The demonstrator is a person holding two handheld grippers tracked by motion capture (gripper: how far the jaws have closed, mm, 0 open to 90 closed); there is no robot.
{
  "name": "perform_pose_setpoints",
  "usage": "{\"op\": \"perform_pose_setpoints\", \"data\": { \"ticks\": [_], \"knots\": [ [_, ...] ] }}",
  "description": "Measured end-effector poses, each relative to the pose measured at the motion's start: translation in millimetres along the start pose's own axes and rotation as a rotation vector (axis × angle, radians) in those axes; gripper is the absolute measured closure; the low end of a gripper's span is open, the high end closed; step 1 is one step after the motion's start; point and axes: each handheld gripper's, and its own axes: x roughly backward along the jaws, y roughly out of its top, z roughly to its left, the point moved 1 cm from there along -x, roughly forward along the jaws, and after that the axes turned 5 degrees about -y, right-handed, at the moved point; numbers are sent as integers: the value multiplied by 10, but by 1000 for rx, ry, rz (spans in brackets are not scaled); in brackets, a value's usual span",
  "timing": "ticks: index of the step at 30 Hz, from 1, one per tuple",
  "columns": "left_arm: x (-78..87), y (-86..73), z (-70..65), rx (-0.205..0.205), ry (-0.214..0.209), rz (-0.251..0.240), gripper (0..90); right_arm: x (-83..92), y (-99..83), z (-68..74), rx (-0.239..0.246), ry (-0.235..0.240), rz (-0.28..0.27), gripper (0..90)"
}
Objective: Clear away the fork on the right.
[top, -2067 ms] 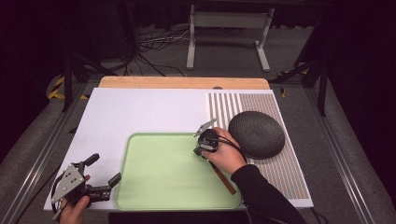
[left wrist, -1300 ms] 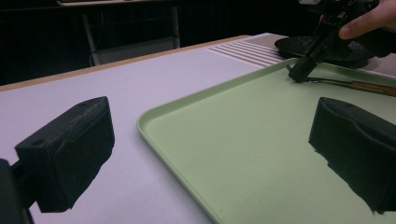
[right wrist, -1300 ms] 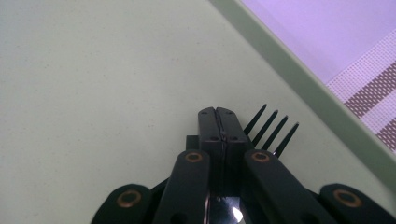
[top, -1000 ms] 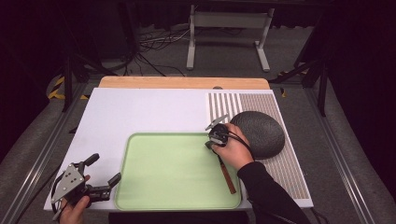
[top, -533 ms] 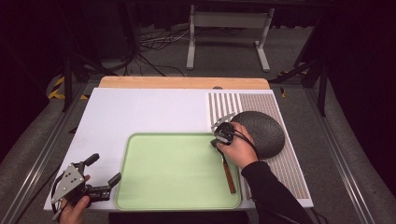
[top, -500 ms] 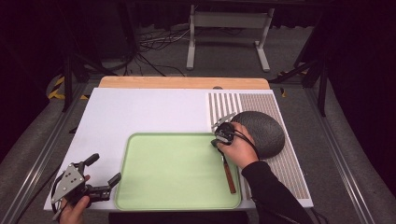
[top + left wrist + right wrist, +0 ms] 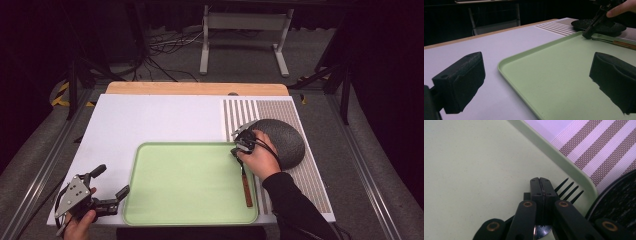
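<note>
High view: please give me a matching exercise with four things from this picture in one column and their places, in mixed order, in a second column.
Things:
1. fork
2. dark plate
3. green tray
4. left gripper

Places:
A. on the striped mat, right of the tray
B. near the table's front left corner, jaws open
C. inside the tray, along its right edge
D. on the white table, front centre

Pairs: 1-C, 2-A, 3-D, 4-B
</note>
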Motion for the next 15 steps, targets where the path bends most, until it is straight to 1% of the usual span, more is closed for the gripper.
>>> {"op": "perform_pose_setpoints", "data": {
  "ticks": [5, 10, 13, 15],
  "knots": [
    [-1, 0, 0, -1, 0, 1, 9, 5, -15, -16, -12, -13, 4, 900],
    [-5, -1, 0, 0, 0, -1, 9, 11, -25, -24, -9, -17, 9, 900],
    [-9, -1, -1, 0, -2, 2, 9, 16, -30, -23, -10, -25, 4, 900],
    [-10, 0, -4, -1, -2, 2, 8, 32, -31, -22, -9, -18, -4, 900]
  ]
}}
